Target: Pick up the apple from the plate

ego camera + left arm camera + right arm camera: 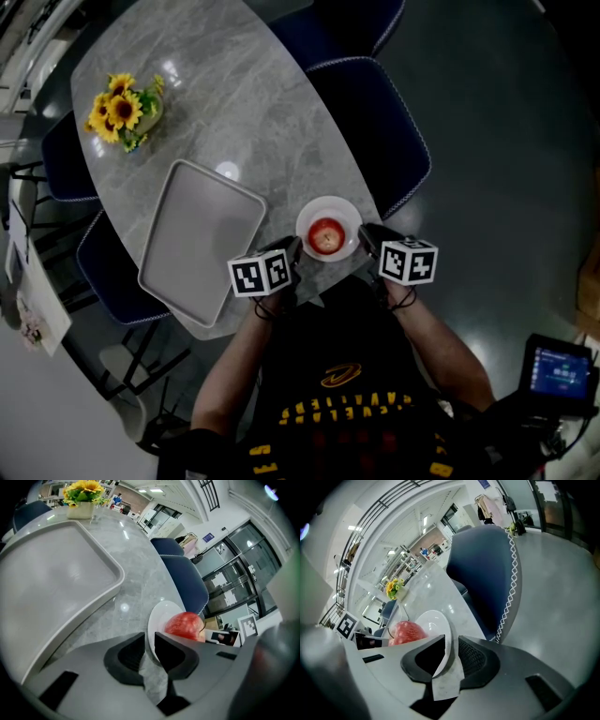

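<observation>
At the near edge of the marble table (244, 103), the left gripper (149, 641) and right gripper (452, 653) each straddle the rim of the white plate (339, 202), jaws slightly apart, pinching nothing. The red apple (326, 236) rests on the plate between them, ungrasped. Closing here would probably tip the plate and roll the apple off. Beyond lie a grey tray (202, 234), sunflowers (120, 105), blue chairs (370, 131) and a bright glazed hall.

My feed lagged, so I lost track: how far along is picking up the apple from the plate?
Done: nothing yet; the apple sits on the plate on the table. In hand: the left gripper and right gripper flank the plate, its rim between each one's slightly open jaws, neither apparently clamping it. Left: take the apple and lift it off.
</observation>
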### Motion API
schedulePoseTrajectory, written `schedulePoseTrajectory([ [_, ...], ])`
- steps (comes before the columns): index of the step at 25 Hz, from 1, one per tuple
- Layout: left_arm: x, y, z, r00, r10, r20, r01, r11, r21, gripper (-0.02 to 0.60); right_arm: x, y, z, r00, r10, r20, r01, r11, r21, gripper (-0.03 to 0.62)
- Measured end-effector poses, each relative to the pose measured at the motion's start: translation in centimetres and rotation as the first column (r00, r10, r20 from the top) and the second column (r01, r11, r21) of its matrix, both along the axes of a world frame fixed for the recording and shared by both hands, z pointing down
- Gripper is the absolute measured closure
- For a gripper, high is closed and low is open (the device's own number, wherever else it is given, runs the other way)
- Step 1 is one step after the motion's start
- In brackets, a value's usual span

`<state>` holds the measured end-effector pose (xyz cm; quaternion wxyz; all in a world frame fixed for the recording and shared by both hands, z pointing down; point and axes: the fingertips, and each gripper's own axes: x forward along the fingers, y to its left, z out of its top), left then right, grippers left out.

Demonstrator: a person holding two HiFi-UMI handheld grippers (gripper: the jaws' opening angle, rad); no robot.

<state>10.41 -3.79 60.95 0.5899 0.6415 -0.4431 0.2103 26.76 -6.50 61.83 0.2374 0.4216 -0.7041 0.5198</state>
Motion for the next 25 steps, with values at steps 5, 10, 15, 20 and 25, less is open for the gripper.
schedulePoseTrajectory([
  [5, -1.1, -0.7, -1.8, 0.999, -0.027, 0.037, 0.024, 0.997, 0.078, 0.52, 0.6, -1.9, -2.8, 0.996, -0.014, -0.086, 0.028, 0.985, 0.169, 0.52],
  [10, -1.3, -1.5, -4.6, 0.999, -0.026, 0.046, 0.016, 0.979, 0.205, 0.522, 0.2, -3.2, -6.1, 0.997, -0.028, -0.074, 0.05, 0.95, 0.31, 0.524],
  [15, -0.8, -0.2, -9.7, 1.0, 0.008, 0.025, -0.016, 0.946, 0.325, 0.58, -1.1, -1.8, -10.8, 0.997, -0.062, -0.052, 0.078, 0.916, 0.393, 0.587],
  [20, 0.5, -0.1, -13.5, 0.999, 0.05, -0.005, -0.043, 0.907, 0.418, 0.58, -3.3, -1.6, -13.9, 0.993, -0.115, 0.003, 0.101, 0.881, 0.462, 0.588],
  [25, 0.7, 1.8, -16.2, 0.993, 0.104, -0.061, -0.063, 0.881, 0.47, 0.58, -6.4, 0.1, -16.5, 0.989, -0.145, 0.018, 0.114, 0.842, 0.527, 0.587],
])
